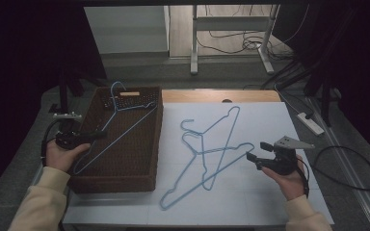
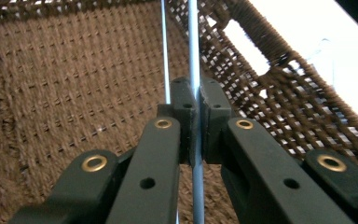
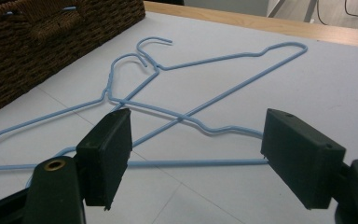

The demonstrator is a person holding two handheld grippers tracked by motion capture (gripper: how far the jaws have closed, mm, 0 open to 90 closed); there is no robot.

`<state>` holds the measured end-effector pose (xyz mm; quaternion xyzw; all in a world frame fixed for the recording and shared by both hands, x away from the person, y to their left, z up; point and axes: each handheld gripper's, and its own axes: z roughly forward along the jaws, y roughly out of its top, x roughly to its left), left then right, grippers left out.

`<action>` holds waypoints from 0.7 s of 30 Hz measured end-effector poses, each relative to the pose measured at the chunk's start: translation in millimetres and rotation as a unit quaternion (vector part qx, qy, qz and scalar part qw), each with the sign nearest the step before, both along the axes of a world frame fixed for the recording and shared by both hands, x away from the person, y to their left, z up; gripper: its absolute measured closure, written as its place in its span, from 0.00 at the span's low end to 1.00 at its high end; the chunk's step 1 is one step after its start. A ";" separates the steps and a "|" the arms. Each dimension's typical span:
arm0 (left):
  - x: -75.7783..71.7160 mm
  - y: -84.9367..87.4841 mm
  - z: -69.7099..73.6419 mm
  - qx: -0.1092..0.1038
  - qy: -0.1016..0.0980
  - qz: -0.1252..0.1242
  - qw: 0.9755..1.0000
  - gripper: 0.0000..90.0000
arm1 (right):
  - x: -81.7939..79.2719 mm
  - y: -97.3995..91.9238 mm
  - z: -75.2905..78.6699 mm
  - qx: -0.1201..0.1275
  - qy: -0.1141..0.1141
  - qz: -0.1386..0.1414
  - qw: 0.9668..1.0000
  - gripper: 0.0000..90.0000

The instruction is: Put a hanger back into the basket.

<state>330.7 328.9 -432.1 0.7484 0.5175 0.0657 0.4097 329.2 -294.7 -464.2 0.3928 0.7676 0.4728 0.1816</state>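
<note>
Left hand-held gripper [image 1: 96,135]: you had its black jaws pressed together on the thin wire of a blue hanger [image 1: 118,126]; in the left gripper view the wire ran straight up between the pads [image 2: 186,109].
Held hanger: it was inside the brown woven basket [image 1: 156,144], tilted, its hook up at the far wall and its long bar slanting down toward your left hand [image 1: 63,154].
Basket: it sat on the left part of the surface [image 1: 270,120], its near wall close to your left sleeve; the left gripper view showed its woven floor and a handle slot in one wall.
Right hand-held gripper [image 1: 256,153]: you held it with jaws spread wide and nothing between them, low over the white surface, pointing toward the loose hangers.
Loose hangers [image 1: 207,154]: two more blue wire hangers lay flat and crossed over each other on the surface, right of the basket; in the right gripper view one long bar ran just beyond the open pads [image 3: 107,149].
Right hand [image 1: 289,180]: it rested near the surface's right edge, well apart from the basket.
</note>
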 end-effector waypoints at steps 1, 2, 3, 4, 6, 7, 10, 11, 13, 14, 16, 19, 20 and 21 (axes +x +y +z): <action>2.2 -0.4 -2.3 0.008 0.006 0.004 1.000 0.96 | 0.0 0.1 -0.1 -0.001 0.001 0.001 1.000 0.28; 3.4 -0.9 -3.8 0.015 0.010 0.007 1.000 0.96 | -0.1 0.3 -0.2 -0.001 0.001 0.001 1.000 0.28; 4.9 -1.6 -5.9 0.026 0.014 0.009 1.000 0.96 | -0.3 0.4 -0.3 -0.002 0.002 0.002 1.000 0.28; 6.3 -2.2 -8.0 0.035 0.018 0.010 0.999 0.96 | -0.4 0.4 -0.4 -0.002 0.003 0.002 1.000 0.28; 8.7 -2.7 -9.9 0.052 0.030 0.014 0.998 0.96 | -0.6 0.7 -0.9 -0.003 0.004 0.003 1.000 0.28; 10.1 -3.4 -10.7 0.070 0.036 0.018 0.997 0.96 | -0.5 1.0 -1.4 -0.003 0.005 0.003 1.000 0.28; 12.4 -3.8 -12.8 0.100 0.045 0.026 0.994 0.96 | -0.5 1.4 -1.5 -0.004 0.006 0.004 1.000 0.28; 13.7 -3.1 -14.1 0.103 0.052 0.031 0.993 0.96 | -0.6 1.5 -1.6 -0.004 0.006 0.004 1.000 0.28; 16.2 -2.6 -16.4 0.107 0.066 0.044 0.991 0.95 | -0.6 1.6 -1.8 -0.005 0.006 0.005 1.000 0.28; 17.8 -3.1 -17.3 0.114 0.073 0.047 0.990 0.95 | -0.5 1.5 -2.0 -0.005 0.007 0.005 1.000 0.28; 21.2 -5.9 -19.4 0.132 0.086 0.045 0.986 0.95 | -0.4 1.6 -2.4 -0.006 0.008 0.005 1.000 0.28; 25.5 -9.5 -21.6 0.155 0.094 0.050 0.982 0.95 | -0.6 1.7 -2.5 -0.007 0.008 0.006 1.000 0.28; 27.9 -10.6 -22.9 0.166 0.101 0.054 0.980 0.95 | -0.6 1.8 -2.4 -0.007 0.008 0.006 1.000 0.28; 29.5 -11.0 -23.8 0.171 0.105 0.058 0.978 0.95 | -0.7 1.9 -2.4 -0.007 0.008 0.006 1.000 0.28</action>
